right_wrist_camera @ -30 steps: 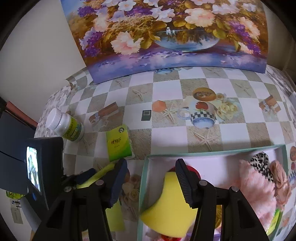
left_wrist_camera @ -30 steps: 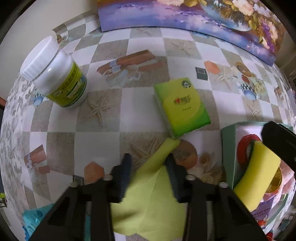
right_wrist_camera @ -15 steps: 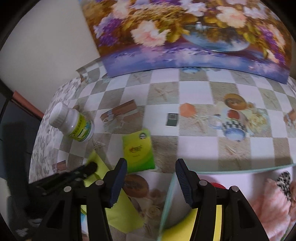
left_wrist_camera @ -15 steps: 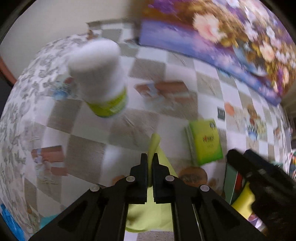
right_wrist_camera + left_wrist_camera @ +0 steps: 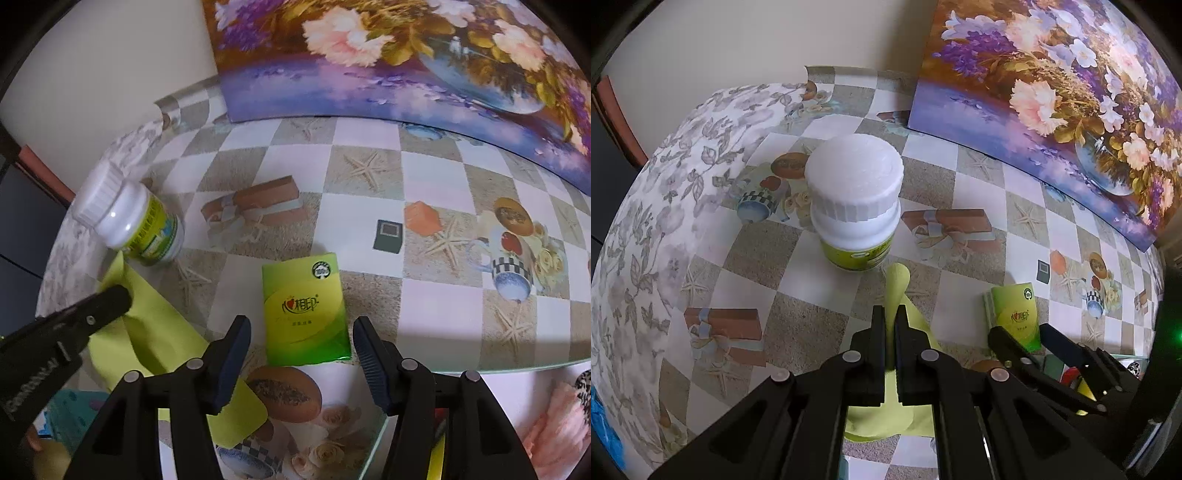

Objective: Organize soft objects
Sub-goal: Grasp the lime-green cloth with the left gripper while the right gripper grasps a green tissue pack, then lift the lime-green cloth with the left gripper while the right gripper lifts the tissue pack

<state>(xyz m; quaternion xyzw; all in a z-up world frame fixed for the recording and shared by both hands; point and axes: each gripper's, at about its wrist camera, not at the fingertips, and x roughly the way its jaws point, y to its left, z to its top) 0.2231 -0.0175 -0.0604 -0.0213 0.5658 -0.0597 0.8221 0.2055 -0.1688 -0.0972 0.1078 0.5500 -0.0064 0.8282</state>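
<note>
Yellow-green cloth point(image 5: 891, 295) pinched between left tongs point(image 5: 890, 317)

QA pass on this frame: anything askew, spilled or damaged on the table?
Nothing spilled or damaged. Only oddity: the white plastic bottle with green label is rigid and stands upright among soft items, beside the lime-green cloth pinched in the left tool.
</note>
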